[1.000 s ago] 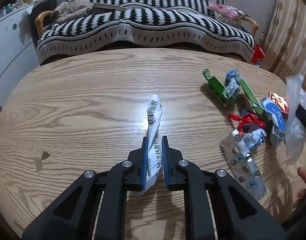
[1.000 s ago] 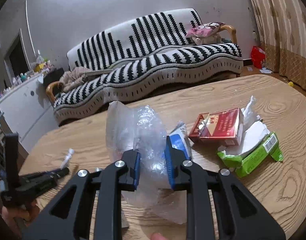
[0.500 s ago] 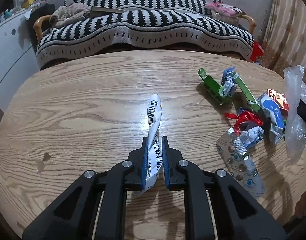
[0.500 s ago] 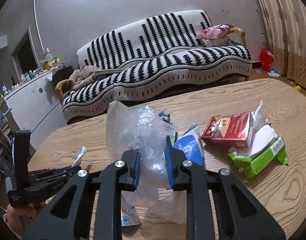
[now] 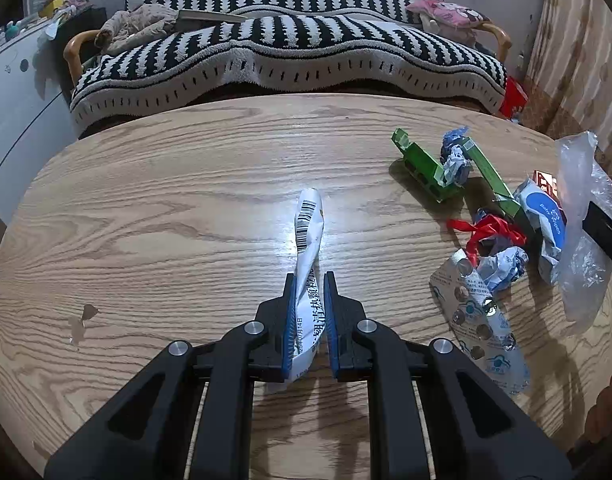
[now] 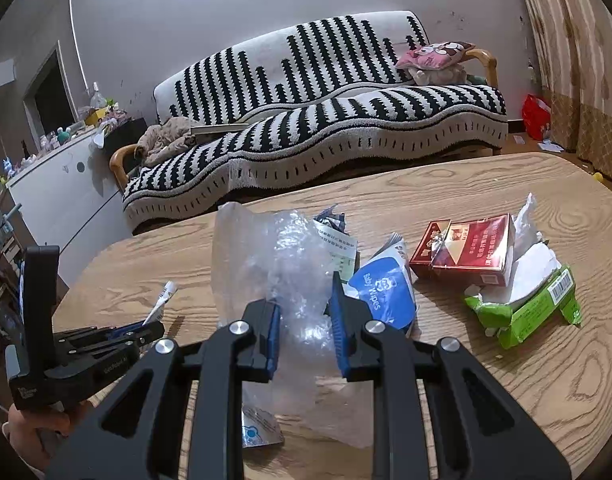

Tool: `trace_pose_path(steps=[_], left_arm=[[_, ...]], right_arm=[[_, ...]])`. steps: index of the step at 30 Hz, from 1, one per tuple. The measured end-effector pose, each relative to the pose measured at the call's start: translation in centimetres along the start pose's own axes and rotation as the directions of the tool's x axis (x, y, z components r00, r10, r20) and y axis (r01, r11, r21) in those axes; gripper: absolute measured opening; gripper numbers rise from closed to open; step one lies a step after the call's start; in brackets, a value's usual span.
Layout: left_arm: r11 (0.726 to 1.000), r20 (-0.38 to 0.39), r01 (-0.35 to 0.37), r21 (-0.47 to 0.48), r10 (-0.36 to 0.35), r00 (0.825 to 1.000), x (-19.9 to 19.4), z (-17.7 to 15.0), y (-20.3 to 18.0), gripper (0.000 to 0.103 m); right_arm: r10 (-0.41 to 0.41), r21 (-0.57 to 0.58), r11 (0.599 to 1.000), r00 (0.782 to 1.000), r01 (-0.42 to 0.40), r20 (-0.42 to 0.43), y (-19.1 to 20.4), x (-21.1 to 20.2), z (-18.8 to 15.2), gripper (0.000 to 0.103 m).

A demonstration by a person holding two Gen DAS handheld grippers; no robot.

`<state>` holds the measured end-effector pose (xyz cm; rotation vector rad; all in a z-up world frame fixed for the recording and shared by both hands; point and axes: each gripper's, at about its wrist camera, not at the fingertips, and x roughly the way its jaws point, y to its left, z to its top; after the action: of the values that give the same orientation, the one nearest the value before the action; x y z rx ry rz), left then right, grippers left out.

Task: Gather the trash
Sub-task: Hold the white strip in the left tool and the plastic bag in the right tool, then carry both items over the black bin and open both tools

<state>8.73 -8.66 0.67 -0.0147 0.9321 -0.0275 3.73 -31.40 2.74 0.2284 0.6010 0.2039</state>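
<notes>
My left gripper (image 5: 309, 280) is shut on a long white wrapper with a barcode (image 5: 309, 232), held over the middle of the wooden table (image 5: 166, 208). It also shows in the right wrist view (image 6: 146, 326) at the left. My right gripper (image 6: 304, 292) is shut on a clear plastic bag (image 6: 274, 256), seen in the left wrist view (image 5: 582, 216) at the right edge. A trash pile lies on the table: green boxes (image 5: 426, 168), a red ribbon (image 5: 486, 232), a blister pack (image 5: 478, 320), a baby wipes pack (image 6: 386, 288), a red cigarette box (image 6: 466, 248), a green wrapper (image 6: 526, 308).
A black-and-white striped sofa (image 5: 290, 40) stands behind the table with clothes and a pink pillow on it. A white cabinet (image 6: 54, 184) is at the left. A curtain (image 6: 578, 40) hangs at the right.
My right gripper with the bag has lifted and pulled back a little, showing more of the trash pile. My left gripper holds the wrapper and has barely moved.
</notes>
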Motion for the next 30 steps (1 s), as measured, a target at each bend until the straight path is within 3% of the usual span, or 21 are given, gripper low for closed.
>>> trace_pose_path(steps=[7,13,14,16,18,21,22,24,25,27,30], left_arm=[[0.999,0.016,0.04,-0.01,-0.04,0.999,-1.8,0.5,-0.5,0.012],[0.995,0.109,0.093,-0.021,-0.091,0.99,-7.2,-0.4,-4.9,0.012],[0.991,0.115,0.133,-0.004,-0.131,0.985,-8.3,-1.0,-6.6,0.012],[0.966,0.082,0.256,0.047,-0.259,0.962,-10.2,-2.8,-11.1,0.012],[0.92,0.01,0.375,0.113,-0.378,0.926,-11.9,-5.0,-16.6,0.012],[0.859,-0.091,0.468,0.206,-0.459,0.884,-13.6,-8.7,-23.6,0.012],[0.827,-0.153,0.509,0.239,-0.486,0.86,-13.9,-10.9,-27.0,0.012],[0.777,-0.264,0.569,0.27,-0.509,0.82,-13.6,-14.6,-31.5,0.012],[0.762,-0.309,0.585,0.277,-0.506,0.805,-13.3,-16.2,-33.3,0.012],[0.734,-0.406,0.609,0.301,-0.479,0.778,-12.1,-19.9,-37.0,0.012],[0.717,-0.474,0.592,0.368,-0.404,0.783,-10.8,-23.7,-40.4,0.012]], right_arm=[[-0.002,0.045,0.999,1.0,0.001,0.016,0.2,-0.5,0.3,0.022],[0.031,0.232,0.97,0.987,-0.067,0.156,-3.3,-8.6,1.4,0.022],[0.012,0.255,0.965,0.984,-0.057,0.176,-4.6,-10.6,0.9,0.022],[-0.028,0.275,0.961,0.981,-0.027,0.193,-7.2,-14.3,-0.4,0.022],[-0.089,0.31,0.95,0.979,0.028,0.185,-10.7,-18.0,-2.2,0.022],[-0.198,0.397,0.909,0.968,0.123,0.152,-17.4,-24.3,-6.4,0.022],[-0.248,0.428,0.886,0.963,0.18,0.108,-20.2,-26.4,-8.5,0.022],[-0.301,0.47,0.843,0.953,0.261,0.011,-24.1,-28.6,-11.7,0.022],[-0.341,0.493,0.807,0.938,0.324,-0.059,-26.5,-29.9,-14.3,0.022],[-0.376,0.526,0.76,0.919,0.38,-0.121,-28.7,-31.3,-17.7,0.022],[-0.387,0.564,0.707,0.901,0.427,-0.198,-31.0,-32.9,-23.1,0.022]])
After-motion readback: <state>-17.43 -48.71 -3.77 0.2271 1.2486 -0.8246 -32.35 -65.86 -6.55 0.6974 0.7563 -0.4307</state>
